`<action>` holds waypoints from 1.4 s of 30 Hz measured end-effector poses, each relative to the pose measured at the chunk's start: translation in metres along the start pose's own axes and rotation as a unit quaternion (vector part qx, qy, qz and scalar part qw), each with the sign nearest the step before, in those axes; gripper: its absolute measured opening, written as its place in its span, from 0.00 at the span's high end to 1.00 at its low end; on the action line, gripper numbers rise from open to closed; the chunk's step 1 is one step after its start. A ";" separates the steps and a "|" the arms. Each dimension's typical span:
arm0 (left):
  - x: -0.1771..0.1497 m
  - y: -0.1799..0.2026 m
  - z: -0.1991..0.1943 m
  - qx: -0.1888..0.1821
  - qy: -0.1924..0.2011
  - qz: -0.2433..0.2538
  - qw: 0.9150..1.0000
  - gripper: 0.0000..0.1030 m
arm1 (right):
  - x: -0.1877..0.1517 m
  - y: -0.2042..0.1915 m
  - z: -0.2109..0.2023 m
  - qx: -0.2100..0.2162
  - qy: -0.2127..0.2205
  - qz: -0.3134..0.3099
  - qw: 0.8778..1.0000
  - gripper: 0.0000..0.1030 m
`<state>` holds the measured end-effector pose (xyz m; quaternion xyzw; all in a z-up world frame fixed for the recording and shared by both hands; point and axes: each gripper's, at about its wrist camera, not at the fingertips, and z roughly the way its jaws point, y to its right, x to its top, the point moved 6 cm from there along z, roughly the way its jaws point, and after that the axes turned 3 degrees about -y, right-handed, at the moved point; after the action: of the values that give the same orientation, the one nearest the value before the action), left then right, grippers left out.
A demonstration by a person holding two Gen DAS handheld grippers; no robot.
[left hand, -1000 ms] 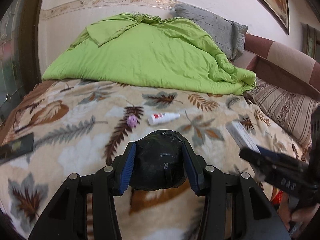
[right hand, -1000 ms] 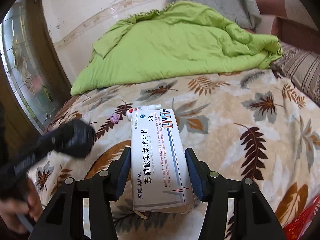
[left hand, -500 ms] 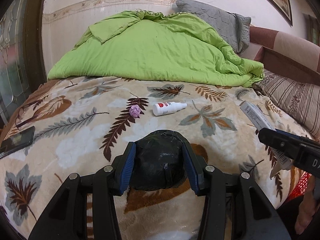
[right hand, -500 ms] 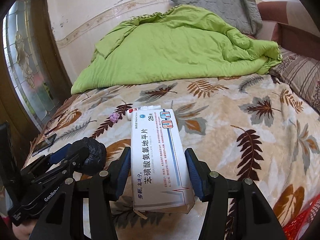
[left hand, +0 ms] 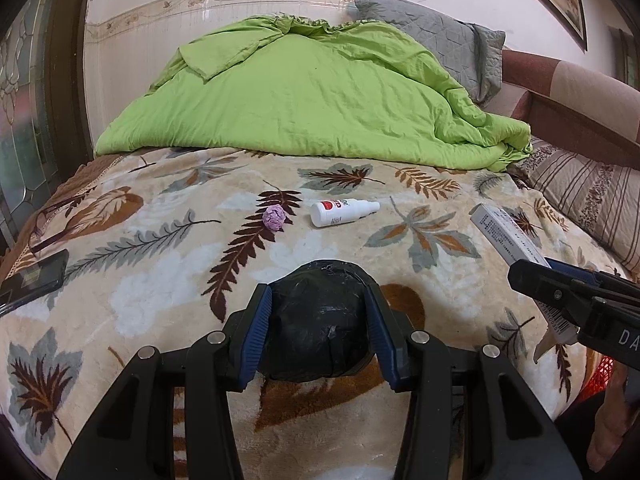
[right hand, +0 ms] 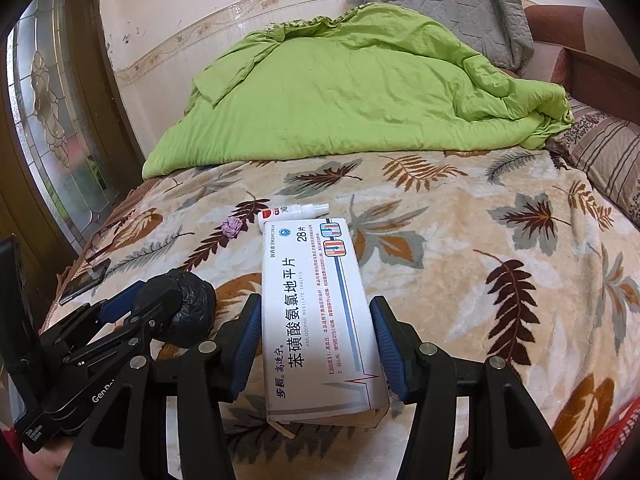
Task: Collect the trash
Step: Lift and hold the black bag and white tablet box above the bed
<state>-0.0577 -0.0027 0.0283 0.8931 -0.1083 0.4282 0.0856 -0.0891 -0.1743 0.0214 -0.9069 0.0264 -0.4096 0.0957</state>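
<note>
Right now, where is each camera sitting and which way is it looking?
Left wrist: sits on the left gripper, looking along its fingers across the bed at the green quilt; it grips a black bag ball; the right gripper shows at the right edge.
Right wrist: sits on the right gripper, facing the same way; it grips a white medicine box; the left gripper shows lower left.
Shared: quilt, purple wad, white bottle, phone.

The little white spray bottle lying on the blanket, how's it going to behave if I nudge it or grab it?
The white spray bottle lies on its side and looks round, so a nudge would probably roll it, though the plush leaf blanket should slow it. Its smooth plastic might slip in the pads. It looks small, so likely light.
</note>
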 end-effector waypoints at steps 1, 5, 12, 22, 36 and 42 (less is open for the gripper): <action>0.000 0.001 0.000 0.000 0.000 0.000 1.000 0.55 | 0.000 0.000 0.000 0.000 0.000 0.000 1.000 0.43; 0.000 0.000 0.000 0.000 0.000 -0.002 1.000 0.55 | 0.000 0.000 0.000 0.000 0.000 0.000 1.000 0.43; -0.002 0.000 -0.002 -0.007 0.003 -0.005 1.000 0.55 | 0.000 0.002 0.000 0.002 -0.001 0.005 1.000 0.43; -0.002 0.003 -0.001 -0.007 0.003 -0.001 1.000 0.55 | -0.001 0.002 0.000 0.003 -0.002 0.006 1.000 0.43; -0.002 0.007 -0.001 -0.010 0.004 -0.001 1.000 0.55 | -0.001 0.002 0.001 0.003 -0.002 0.005 1.000 0.43; -0.001 0.019 -0.009 -0.031 0.011 -0.001 0.999 0.55 | -0.002 0.002 0.000 0.012 0.000 0.021 1.000 0.43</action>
<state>-0.0705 -0.0187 0.0344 0.8851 -0.1203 0.4346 0.1151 -0.0904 -0.1760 0.0197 -0.9049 0.0410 -0.4077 0.1152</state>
